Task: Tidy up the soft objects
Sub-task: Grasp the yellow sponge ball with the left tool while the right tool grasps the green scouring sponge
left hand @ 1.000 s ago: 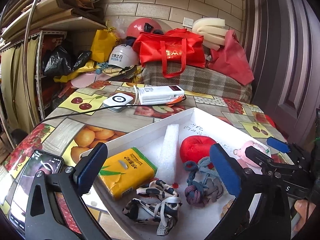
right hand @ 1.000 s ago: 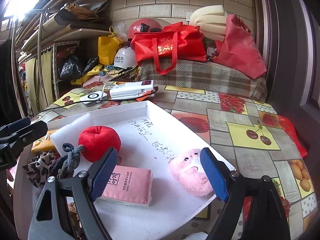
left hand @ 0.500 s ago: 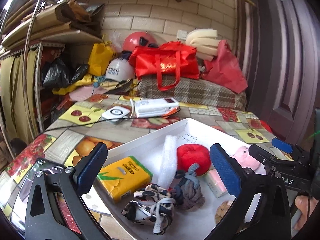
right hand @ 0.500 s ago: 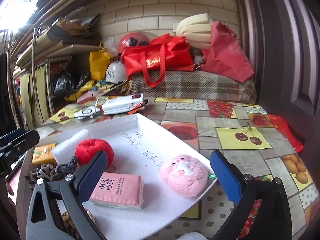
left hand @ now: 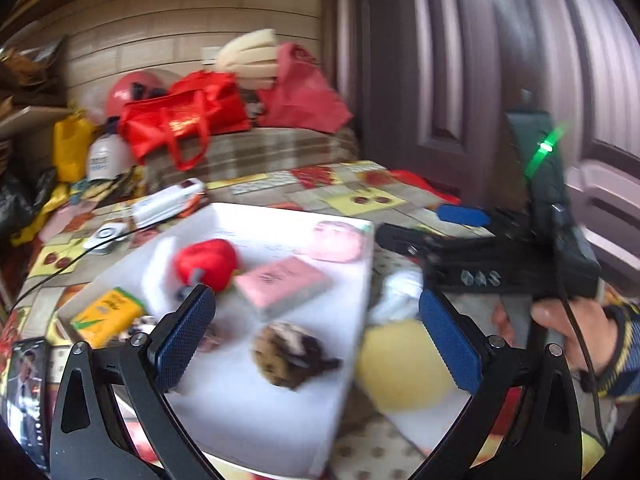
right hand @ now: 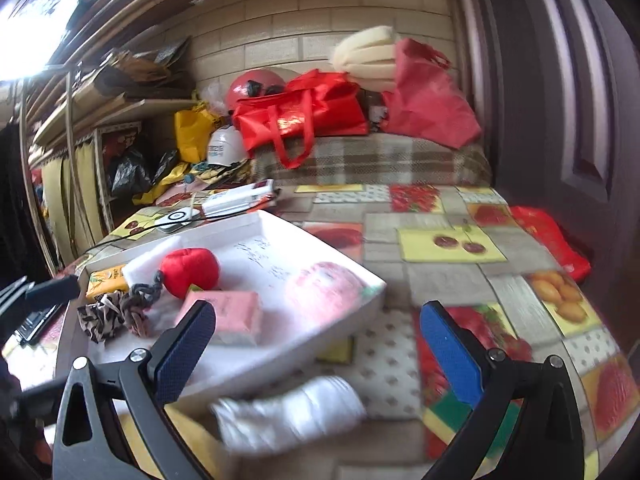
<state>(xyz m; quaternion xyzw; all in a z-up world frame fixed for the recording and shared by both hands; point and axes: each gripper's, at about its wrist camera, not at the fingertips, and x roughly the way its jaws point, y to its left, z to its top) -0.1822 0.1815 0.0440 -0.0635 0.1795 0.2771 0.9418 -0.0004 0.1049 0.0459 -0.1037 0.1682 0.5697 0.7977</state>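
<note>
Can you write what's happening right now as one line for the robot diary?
left gripper: open, empty | right gripper: open, empty | white tray: holds red plush apple, pink tissue pack | white cloth: outside tray

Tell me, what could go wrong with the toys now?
Both pictures are blurry, so a grab could miss. The pink plush sits by the white tray's near corner and might get nudged off. The white soft thing and the yellow one lie outside the tray and might get forgotten.

Red plush apple (right hand: pixel 190 271), pink tissue pack (right hand: pixel 234 315) lie inside white tray (right hand: pixel 360 296).
</note>
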